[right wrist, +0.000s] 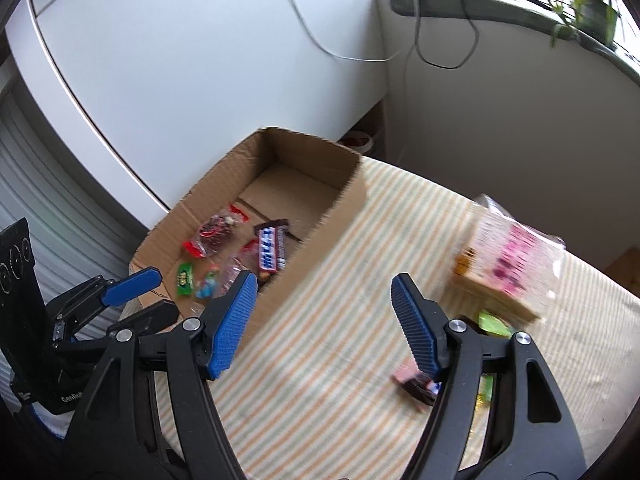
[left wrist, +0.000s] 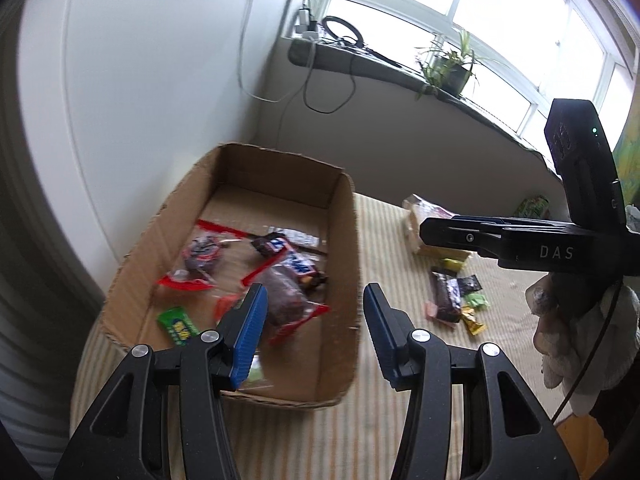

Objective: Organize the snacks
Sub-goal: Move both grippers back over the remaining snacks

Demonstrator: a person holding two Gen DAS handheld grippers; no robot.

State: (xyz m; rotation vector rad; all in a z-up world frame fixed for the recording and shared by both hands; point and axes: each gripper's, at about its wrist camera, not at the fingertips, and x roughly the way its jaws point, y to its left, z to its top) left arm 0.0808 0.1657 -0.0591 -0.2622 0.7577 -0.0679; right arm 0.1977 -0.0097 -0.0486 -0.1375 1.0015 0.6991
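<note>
An open cardboard box (left wrist: 344,240) (right wrist: 348,196) on the striped cloth holds a Snickers bar (left wrist: 292,256) (right wrist: 270,248), red-edged clear packets (left wrist: 200,256) (right wrist: 212,234) and a small green packet (left wrist: 176,322) (right wrist: 185,278). My left gripper (left wrist: 314,304) (right wrist: 166,292) hangs over the box's near end, open, with nothing between its blue pads. My right gripper (right wrist: 324,292) (left wrist: 428,232) is open and empty above the cloth, right of the box. Loose snacks lie on the right: a dark bar (left wrist: 446,296) (right wrist: 416,388), green wrappers (left wrist: 478,300) (right wrist: 494,322) and a yellow one (left wrist: 472,320).
A clear bag with pink print (right wrist: 508,264) (left wrist: 424,220) lies at the back right of the cloth. A gloved hand (left wrist: 580,328) holds the right gripper. A white cabinet (right wrist: 200,80) stands behind the box. Cables hang from a windowsill (left wrist: 360,60) bearing a potted plant (left wrist: 452,68).
</note>
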